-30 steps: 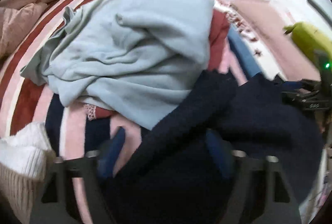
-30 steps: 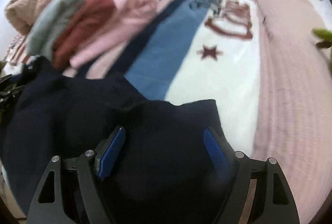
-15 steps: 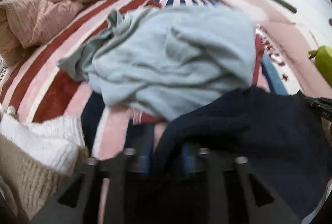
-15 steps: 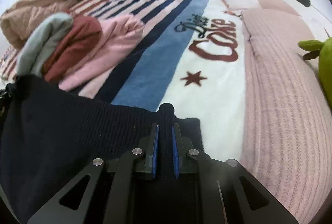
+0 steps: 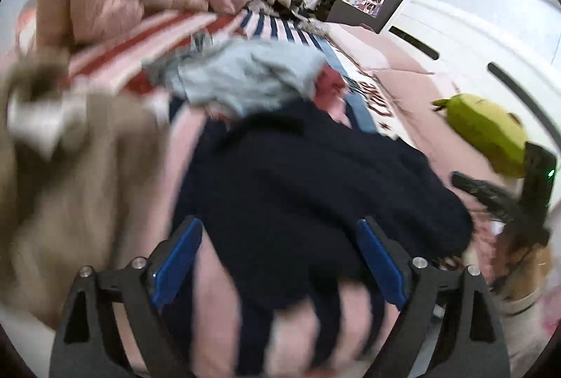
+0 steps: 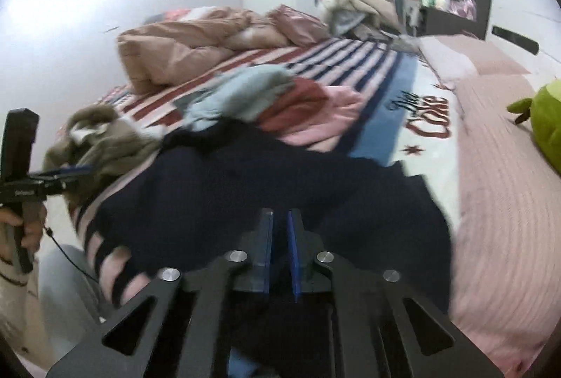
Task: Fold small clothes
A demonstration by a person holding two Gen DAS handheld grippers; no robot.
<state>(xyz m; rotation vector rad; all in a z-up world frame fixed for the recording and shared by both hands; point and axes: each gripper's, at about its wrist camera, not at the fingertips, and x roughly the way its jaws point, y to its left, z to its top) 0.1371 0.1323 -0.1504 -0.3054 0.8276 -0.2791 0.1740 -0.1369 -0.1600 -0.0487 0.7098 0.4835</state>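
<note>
**Right hand-held gripper pinches the navy knit while the left lets go**

The right hand-held gripper (image 6: 279, 255) has its blue pads pressed together on a fold of the dark navy knitted garment (image 6: 266, 188), probably to keep one edge anchored while the cloth is drawn toward the bed's near edge. The left hand-held gripper (image 5: 278, 267) is opening, its blue pads standing wide on either side of the same garment without pressing it, so that side looks free for a fresh grip. The garment lies spread on the striped red, white and blue bedspread (image 6: 350, 59), just in front of a heap of pale blue, dark red and pink clothes (image 6: 280, 97), likely waiting their turn. A tan fuzzy garment (image 6: 105, 139) sits nearby.
</note>
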